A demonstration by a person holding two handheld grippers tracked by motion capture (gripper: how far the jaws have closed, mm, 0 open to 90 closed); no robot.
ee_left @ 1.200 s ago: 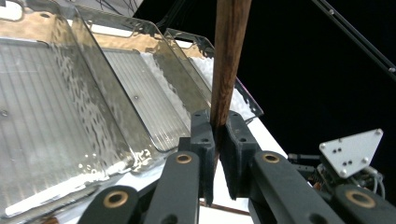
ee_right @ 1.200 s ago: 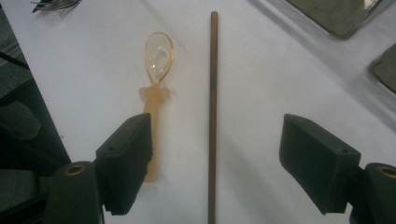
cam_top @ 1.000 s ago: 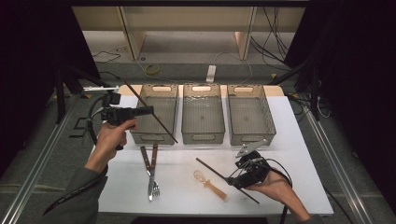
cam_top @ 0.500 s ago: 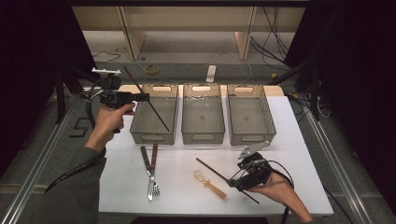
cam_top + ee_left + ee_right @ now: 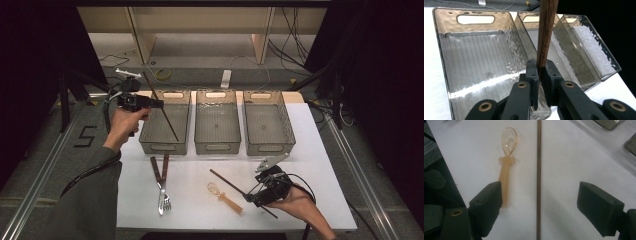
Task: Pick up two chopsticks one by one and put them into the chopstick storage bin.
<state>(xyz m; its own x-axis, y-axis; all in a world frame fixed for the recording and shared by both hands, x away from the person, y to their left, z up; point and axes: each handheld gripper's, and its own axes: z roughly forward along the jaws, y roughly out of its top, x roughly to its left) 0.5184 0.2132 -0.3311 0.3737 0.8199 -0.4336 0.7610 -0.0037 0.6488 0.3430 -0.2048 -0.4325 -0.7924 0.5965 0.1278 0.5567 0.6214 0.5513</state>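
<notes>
White surface [image 5: 310, 150] carries three bins at the frame's middle. Left gripper [image 5: 156, 104] fingers clench a chopstick [image 5: 167, 117] over the left bin [image 5: 165, 122]; tilted, it could slip outside. Right gripper [image 5: 248, 197] fingers are spread around the second chopstick [image 5: 539, 170], which may roll away.

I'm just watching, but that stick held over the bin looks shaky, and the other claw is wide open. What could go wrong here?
1. The left gripper pinches the dark chopstick near one end, so it may swing or slip and land outside the left bin.
2. The right gripper is open around the second chopstick, with the orange spoon beside one jaw; closing might nudge or catch the spoon too.
</notes>
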